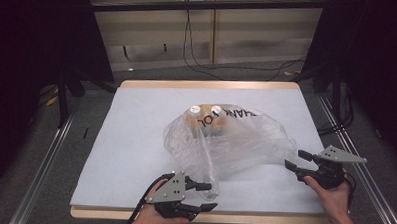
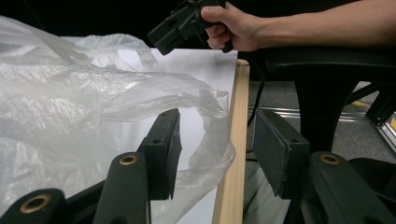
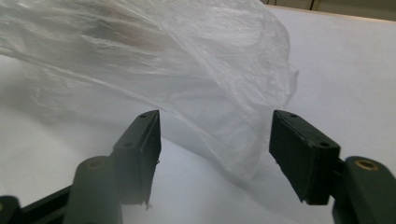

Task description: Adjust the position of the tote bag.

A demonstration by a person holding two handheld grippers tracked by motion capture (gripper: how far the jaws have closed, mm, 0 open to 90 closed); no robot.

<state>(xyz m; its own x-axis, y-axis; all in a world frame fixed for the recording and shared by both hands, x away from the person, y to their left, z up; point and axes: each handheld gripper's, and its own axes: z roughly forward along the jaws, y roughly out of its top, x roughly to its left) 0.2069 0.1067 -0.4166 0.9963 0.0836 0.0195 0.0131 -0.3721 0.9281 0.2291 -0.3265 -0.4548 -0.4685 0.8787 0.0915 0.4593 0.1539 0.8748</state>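
Note:
A clear plastic bag (image 1: 235, 143) printed with "THANK YOU" lies crumpled on the white table top (image 1: 135, 140). Two white-capped, orange-brown items (image 1: 206, 120) rest inside its far end. My left gripper (image 1: 212, 195) is at the table's near edge, by the bag's near corner. In the left gripper view its jaws (image 2: 215, 116) stand open, and a fold of the bag (image 2: 93, 93) reaches into the gap without being pinched. My right gripper (image 1: 292, 159) is at the bag's right end. It is open (image 3: 215, 116), with the bag's tip (image 3: 187, 60) just beyond the pads.
A wooden strip (image 2: 233, 154) borders the table's near edge. A black chair or stand (image 2: 322, 93) sits just off that edge. Metal rails (image 1: 44, 161) run along both sides of the table, and cables (image 1: 208, 67) lie on the floor behind it.

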